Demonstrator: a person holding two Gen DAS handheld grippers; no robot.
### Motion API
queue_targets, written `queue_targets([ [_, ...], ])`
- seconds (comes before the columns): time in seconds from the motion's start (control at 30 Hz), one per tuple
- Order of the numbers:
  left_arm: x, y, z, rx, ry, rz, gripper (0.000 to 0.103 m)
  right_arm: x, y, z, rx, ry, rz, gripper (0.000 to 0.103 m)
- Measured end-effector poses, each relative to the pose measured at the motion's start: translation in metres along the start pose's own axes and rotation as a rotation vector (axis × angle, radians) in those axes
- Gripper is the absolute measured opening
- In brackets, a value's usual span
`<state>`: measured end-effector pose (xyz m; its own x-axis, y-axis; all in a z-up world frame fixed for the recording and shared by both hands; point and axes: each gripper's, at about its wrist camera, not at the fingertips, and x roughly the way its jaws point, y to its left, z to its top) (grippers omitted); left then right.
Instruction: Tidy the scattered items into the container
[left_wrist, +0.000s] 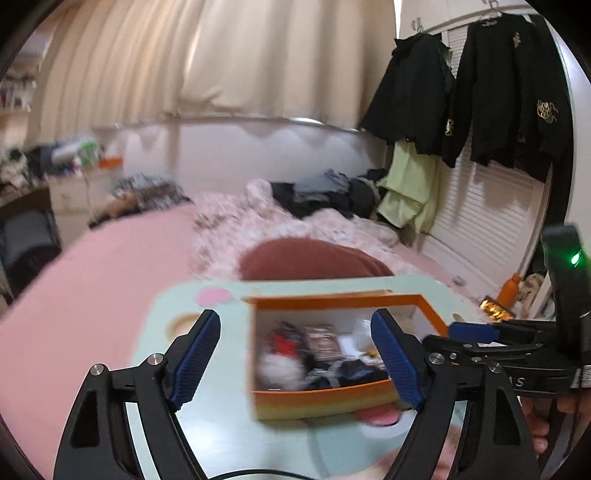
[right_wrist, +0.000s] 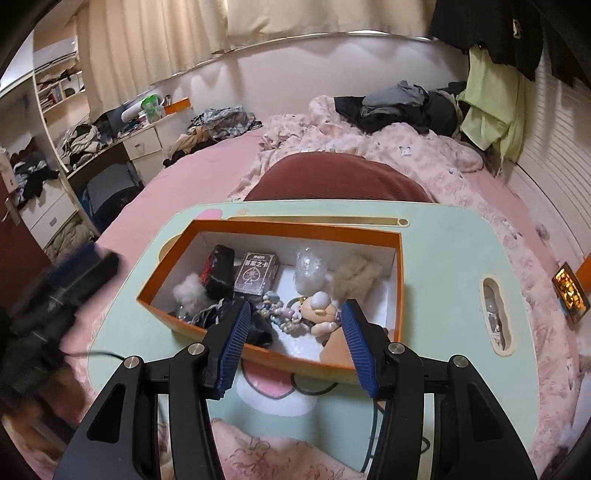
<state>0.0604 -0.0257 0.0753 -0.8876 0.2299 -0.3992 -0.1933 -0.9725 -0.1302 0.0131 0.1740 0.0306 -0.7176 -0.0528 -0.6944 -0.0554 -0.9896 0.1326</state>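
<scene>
Currently the orange box sits on the pale green lap table at lower centre of the right wrist view, holding a card deck, a black pouch, a white fluff ball, a clear plastic piece, a beige fur piece and a small figurine. Right gripper hovers over the box's near wall, jaws wide apart, holding nothing; the figurine lies between its blue pads. Left gripper likewise stands wide open and empty, the box seen blurred between its fingers in the lower centre of its view
</scene>
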Motion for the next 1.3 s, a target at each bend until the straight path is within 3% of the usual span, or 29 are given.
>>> queue_targets([
  [0.07, -0.020, 0.016, 0.014, 0.054, -0.005, 0.090, 0.084, -0.001, 0.002, -0.005, -0.012, 0.000, -0.010, 0.053],
  [0.13, -0.039, 0.028, 0.029, 0.133, -0.033, 0.246, 0.085, 0.000, 0.003, -0.009, -0.017, 0.003, -0.021, 0.053],
  [0.23, -0.059, 0.030, 0.042, 0.345, -0.144, 0.751, 0.097, 0.002, 0.002, -0.014, -0.014, 0.007, -0.031, 0.053],
  [0.27, -0.060, 0.030, 0.043, 0.370, -0.132, 0.777, 0.098, 0.003, 0.002, -0.015, -0.011, 0.011, -0.028, 0.053],
  [0.3, -0.059, 0.030, 0.043, 0.372, -0.100, 0.748, 0.098, 0.004, 0.002, -0.016, -0.008, 0.016, -0.021, 0.053],
  [0.33, -0.055, 0.029, 0.040, 0.348, -0.053, 0.657, 0.099, 0.005, 0.002, -0.018, -0.006, 0.020, -0.017, 0.053],
  [0.47, -0.023, 0.013, 0.009, 0.151, 0.073, 0.121, 0.100, 0.007, 0.004, -0.023, -0.011, 0.024, -0.037, 0.053],
  [0.57, 0.014, -0.017, -0.016, 0.118, 0.155, -0.036, 0.100, 0.005, 0.005, -0.029, -0.018, 0.010, -0.067, 0.053],
  [0.67, 0.031, -0.049, -0.037, 0.185, 0.173, -0.015, 0.100, 0.001, 0.008, -0.035, -0.031, 0.004, -0.104, 0.053],
  [0.73, 0.031, -0.058, -0.048, 0.170, 0.173, -0.024, 0.098, -0.002, 0.008, -0.043, -0.031, -0.012, -0.156, 0.053],
  [0.83, 0.026, -0.056, -0.061, 0.109, 0.195, -0.067, 0.098, -0.001, -0.001, -0.050, 0.003, -0.001, -0.146, 0.053],
  [1.0, 0.027, -0.054, -0.070, 0.118, 0.203, -0.017, 0.098, 0.004, -0.002, -0.057, 0.005, 0.024, -0.150, 0.053],
  [1.3, 0.062, -0.037, -0.093, 0.054, 0.368, 0.039, 0.098, 0.026, 0.005, -0.075, -0.029, 0.117, -0.207, 0.053],
])
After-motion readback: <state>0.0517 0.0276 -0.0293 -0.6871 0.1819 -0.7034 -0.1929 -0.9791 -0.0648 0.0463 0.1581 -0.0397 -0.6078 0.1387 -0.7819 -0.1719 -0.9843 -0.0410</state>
